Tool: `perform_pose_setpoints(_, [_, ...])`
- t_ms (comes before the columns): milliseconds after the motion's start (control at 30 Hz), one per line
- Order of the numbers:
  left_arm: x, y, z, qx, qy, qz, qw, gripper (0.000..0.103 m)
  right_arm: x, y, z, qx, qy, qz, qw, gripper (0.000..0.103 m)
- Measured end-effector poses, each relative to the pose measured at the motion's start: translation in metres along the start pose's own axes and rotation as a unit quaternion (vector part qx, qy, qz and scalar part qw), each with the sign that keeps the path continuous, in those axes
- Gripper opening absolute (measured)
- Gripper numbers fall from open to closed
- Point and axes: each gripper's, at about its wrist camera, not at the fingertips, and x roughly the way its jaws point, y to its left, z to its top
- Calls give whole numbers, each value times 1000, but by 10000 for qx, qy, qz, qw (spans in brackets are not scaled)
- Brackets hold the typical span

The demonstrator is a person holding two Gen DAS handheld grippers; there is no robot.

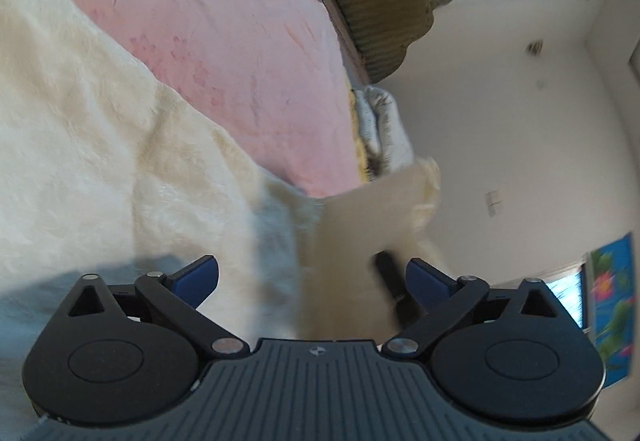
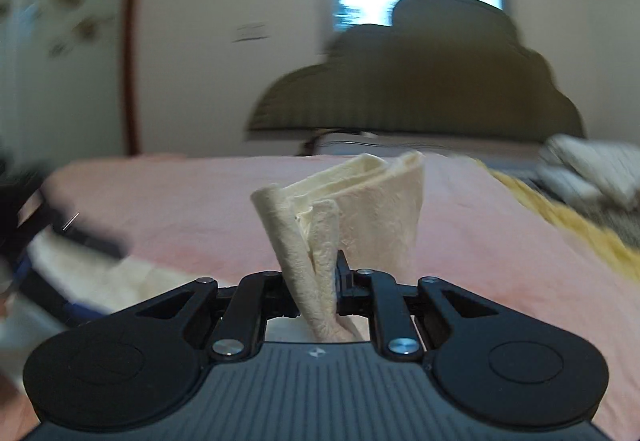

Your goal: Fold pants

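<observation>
We see the cream pants point(image 2: 352, 213) in two parts: a bunched edge rises upright between the fingers of the right claw point(image 2: 320, 281), which is pressed together and pinches it, while the rest of the fabric point(image 1: 120, 141) lies spread over the pink bed cover point(image 1: 240, 41). In the left wrist view, a raised strip of the same cloth point(image 1: 360, 233) hangs blurred just ahead, with a dark finger of the other tool beside it.

The left claw point(image 1: 312, 281) is spread wide with nothing between its blue pads point(image 1: 200, 277); it hovers over the flat cloth.

We judge that a fold is in hand: one edge is lifted, ready to be carried across the rest. The next move calls for the free claw to take a matching edge or corner, so the cloth travels evenly and lands aligned.

As for room, the pink cover lies bare ahead of the raised edge. A dark headboard point(image 2: 416, 81) bounds the far end, and a yellow blanket point(image 2: 560, 225) with a pale bundle point(image 2: 592, 165) crowds the right side.
</observation>
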Motion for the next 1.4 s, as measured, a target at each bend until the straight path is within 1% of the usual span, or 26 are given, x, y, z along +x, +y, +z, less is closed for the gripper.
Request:
perform_pose_setpoints(100, [2, 3, 4, -272, -114, -131, 9995, 103, 3, 46, -5, -613, 104, 366, 9974, 14])
perform_pose_setpoints(200, [5, 8, 11, -492, -245, 51, 9985, 103, 5, 72, -14, -708, 211, 666, 9950, 14])
perform_pose_setpoints(233, [6, 12, 14, -599, -275, 75, 9978, 100, 5, 77, -16, -672, 238, 758, 9946, 14])
perform_pose_setpoints(300, [4, 16, 18, -653, -289, 146, 9973, 79, 5, 86, -19, -671, 306, 845, 9937, 14])
perform_pose_setpoints(367, [1, 17, 23, -499, -226, 434, 9976, 43, 4, 95, -21, -706, 356, 904, 9928, 14])
perform_pose_setpoints(467, [-12, 7, 26, -36, -345, 796, 9962, 18, 2, 101, -21, -624, 327, 1043, 9920, 14])
perform_pose_setpoints(533, [-25, -7, 25, 539, -608, 1131, 9903, 12, 4, 107, -19, -622, 310, 1124, 9912, 14])
perform_pose_setpoints(567, [-33, -19, 23, 1011, -812, 1433, 9812, 10, 5, 112, -19, -641, 281, 1183, 9905, 14])
perform_pose_setpoints(600, [-41, -31, 21, 1468, -1007, 1735, 9686, 10, 6, 116, -17, -666, 266, 1235, 9897, 14])
perform_pose_setpoints(667, [-51, -49, 17, 2241, -1239, 2261, 9398, 11, 12, 128, -14, -782, 264, 1381, 9870, 14])
perform_pose_setpoints(733, [-53, -58, 11, 2788, -1329, 2765, 9100, 11, 19, 144, -11, -891, 297, 1555, 9834, 14])
perform_pose_setpoints(800, [-50, -54, 7, 3149, -1295, 3255, 8821, 14, 29, 159, -10, -1021, 349, 1690, 9797, 15])
perform_pose_setpoints(833, [-48, -48, 7, 3190, -1206, 3498, 8725, 17, 34, 166, -11, -1084, 400, 1743, 9779, 15])
perform_pose_setpoints(867, [-49, -37, 5, 3126, -1073, 3669, 8696, 19, 42, 173, -14, -1165, 577, 1822, 9746, 18])
perform_pose_setpoints(900, [-47, -29, 6, 3039, -971, 3740, 8708, 19, 52, 180, -16, -1243, 843, 1886, 9705, 25])
perform_pose_setpoints(933, [-50, -20, 6, 2979, -963, 3772, 8716, 26, 57, 185, -20, -1318, 1066, 1904, 9670, 28])
perform_pose_setpoints(967, [-54, -15, 4, 2996, -1037, 3742, 8715, 28, 59, 190, -24, -1432, 1183, 1879, 9645, 29])
perform_pose_setpoints(1000, [-58, -16, 2, 3034, -1082, 3762, 8688, 31, 53, 191, -25, -1550, 1128, 1868, 9635, 34])
perform_pose_setpoints(1033, [-61, -19, 0, 3095, -1114, 3845, 8625, 46, 47, 190, -23, -1665, 1167, 1960, 9593, 37])
perform_pose_setpoints(1067, [-65, -22, -3, 3190, -1185, 4013, 8504, 52, 39, 184, -20, -1698, 1252, 2096, 9548, 41])
perform_pose_setpoints(1167, [-78, -36, -7, 3468, -1625, 4415, 8114, 53, 15, 149, -2, -1432, 1233, 2584, 9474, 41])
perform_pose_setpoints(1200, [-82, -41, -7, 3501, -1781, 4501, 8019, 53, 11, 134, 6, -1313, 1137, 2540, 9515, 41])
perform_pose_setpoints(1233, [-82, -48, -5, 3538, -1916, 4529, 7956, 53, 11, 122, 13, -1202, 1049, 2404, 9575, 41])
perform_pose_setpoints(1300, [-79, -57, 0, 3641, -1904, 4452, 7956, 54, 24, 94, 25, -933, 932, 1901, 9729, 41])
perform_pose_setpoints(1367, [-64, -61, 0, 3792, -1603, 4407, 7977, 57, 53, 76, 26, -720, 1154, 1308, 9820, 41])
perform_pose_setpoints(1400, [-53, -59, -2, 3934, -1368, 4423, 7943, 60, 65, 71, 20, -659, 1348, 1068, 9829, 40])
